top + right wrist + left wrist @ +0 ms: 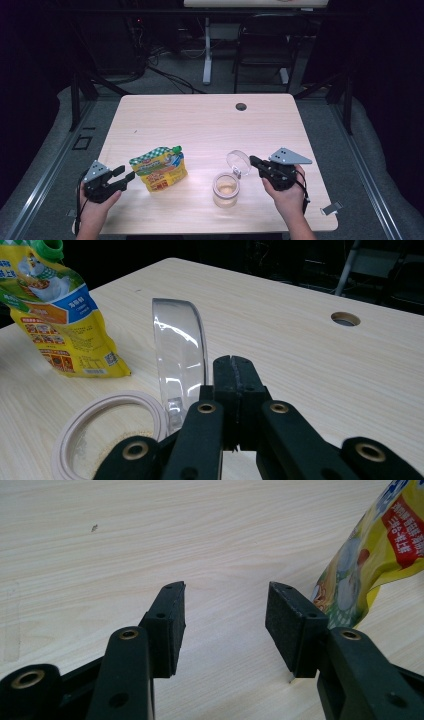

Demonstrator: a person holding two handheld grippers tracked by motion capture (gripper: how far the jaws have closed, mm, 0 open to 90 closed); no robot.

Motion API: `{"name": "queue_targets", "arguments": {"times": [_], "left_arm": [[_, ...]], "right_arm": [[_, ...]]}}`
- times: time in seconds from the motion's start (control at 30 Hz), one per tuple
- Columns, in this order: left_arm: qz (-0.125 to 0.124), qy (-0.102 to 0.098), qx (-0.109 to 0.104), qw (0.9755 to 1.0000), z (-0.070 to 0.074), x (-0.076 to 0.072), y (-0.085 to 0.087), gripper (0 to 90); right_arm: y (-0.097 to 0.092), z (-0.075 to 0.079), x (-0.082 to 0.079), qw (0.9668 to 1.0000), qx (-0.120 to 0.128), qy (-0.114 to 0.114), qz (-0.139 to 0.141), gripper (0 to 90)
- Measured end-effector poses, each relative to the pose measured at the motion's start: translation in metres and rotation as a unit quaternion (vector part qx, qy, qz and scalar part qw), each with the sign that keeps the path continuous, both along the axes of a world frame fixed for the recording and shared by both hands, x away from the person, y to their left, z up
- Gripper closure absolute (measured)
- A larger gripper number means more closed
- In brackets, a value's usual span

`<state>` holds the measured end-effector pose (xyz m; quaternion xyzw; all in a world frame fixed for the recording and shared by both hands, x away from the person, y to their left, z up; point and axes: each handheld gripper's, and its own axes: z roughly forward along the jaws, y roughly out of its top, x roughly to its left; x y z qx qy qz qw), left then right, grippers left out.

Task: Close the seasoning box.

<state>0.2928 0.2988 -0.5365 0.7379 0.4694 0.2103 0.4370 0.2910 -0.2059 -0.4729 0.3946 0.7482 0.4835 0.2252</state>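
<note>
The left hand-held gripper (122, 176) rests low at the near left of the counter (200, 120), held in the person's left hand (95, 200). Its jaws stand wide apart with only bare wood between them, as the left gripper view shows (225, 625). Just to its right stands a yellow food pouch (159, 169) with a green cap (176, 148), upright and leaning slightly; one jaw tip lies just beside the pouch's left edge, and whether it touches cannot be told. In the left gripper view the pouch (380, 555) rises just behind the right-hand jaw.

The right hand-held gripper (253, 161) sits at the near right of the counter in the person's right hand (287, 192), pointing left. Its jaws are pressed together, and in the right gripper view (234, 365) a clear round lid (180, 355) stands on edge right against their left side; whether the tips pinch a tab of the lid cannot be told. In the high view the lid (237, 161) is tilted up, just above and behind a small jar (226, 189). The jar stands on the counter between the two hands, nearer the right one, its mouth uncovered, with a pale rim (65, 440) and something light brown at its bottom.
</note>
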Motion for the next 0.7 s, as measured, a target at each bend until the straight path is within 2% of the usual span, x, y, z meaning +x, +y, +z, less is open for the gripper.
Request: {"name": "queue_targets", "arguments": {"times": [0.27, 0.7], "left_arm": [[-0.001, 0.000, 0.000, 1.0000, 0.000, 0.000, 0.000, 50.5], [-0.001, 0.002, 0.002, 1.0000, -0.001, 0.001, 0.000, 50.5]], "right_arm": [[0.003, 0.001, -0.002, 1.0000, 0.006, -0.004, 0.004, 90.0], [0.021, -0.006, -0.003, 0.9992, -0.015, 0.007, 0.036, 90.0]]}}
